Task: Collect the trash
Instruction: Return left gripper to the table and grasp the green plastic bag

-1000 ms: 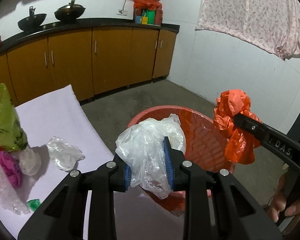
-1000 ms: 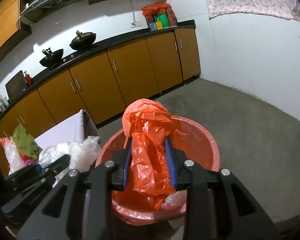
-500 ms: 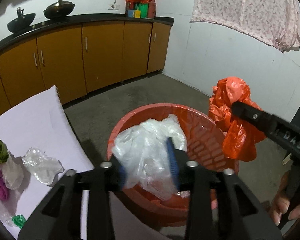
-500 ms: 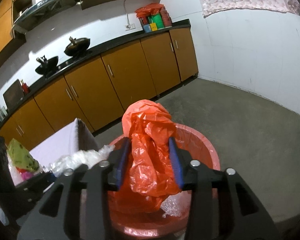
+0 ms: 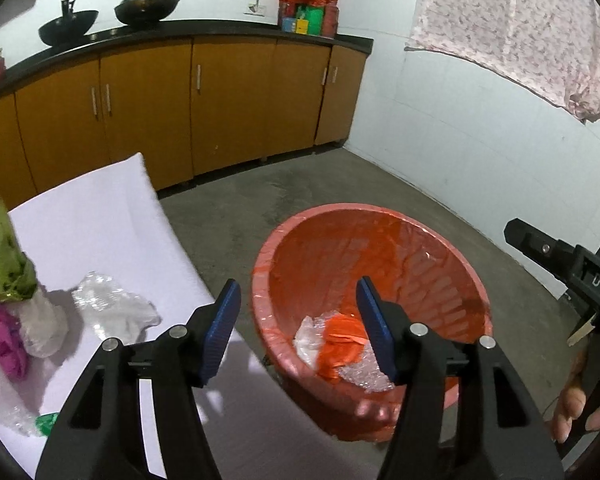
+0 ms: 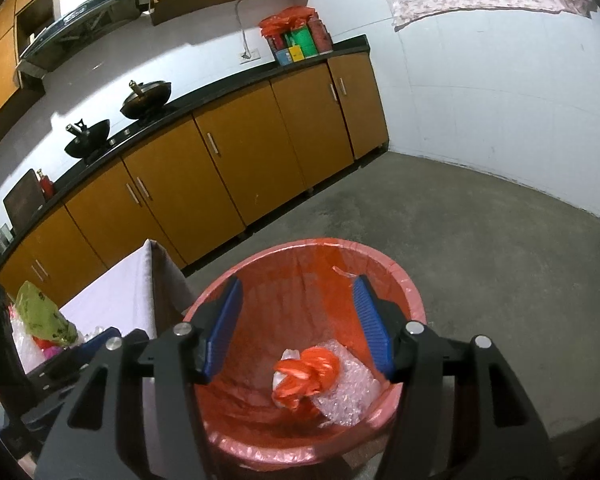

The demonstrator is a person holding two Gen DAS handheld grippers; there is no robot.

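A red bin (image 5: 452, 252) (image 6: 404, 280) lined with a red bag stands on the floor. At its bottom lie a crumpled orange bag (image 5: 342, 344) (image 6: 306, 372), a clear plastic bag (image 5: 306, 340) and bubble wrap (image 6: 348, 392). My left gripper (image 5: 298, 326) hovers over the bin's near rim, its jaws opening with nothing between them. Above the bin's middle my right gripper (image 6: 298, 324) is opening too, and it holds nothing. More trash stays on the white table (image 5: 100, 216): a clear bag (image 5: 112, 312), a green bag (image 5: 0, 248) and a pink wad (image 5: 2, 338).
Orange cabinets (image 5: 228, 96) under a black counter with two woks (image 5: 146, 2) run along the back wall. A white tiled wall (image 5: 480, 152) stands right of the bin. The right gripper's body (image 5: 568, 264) and a hand (image 5: 580, 412) show at the left wrist view's right edge.
Both grippers opened. The clear bag left the left gripper and the orange bag left the right gripper, and both now lie at the bottom of the bin.
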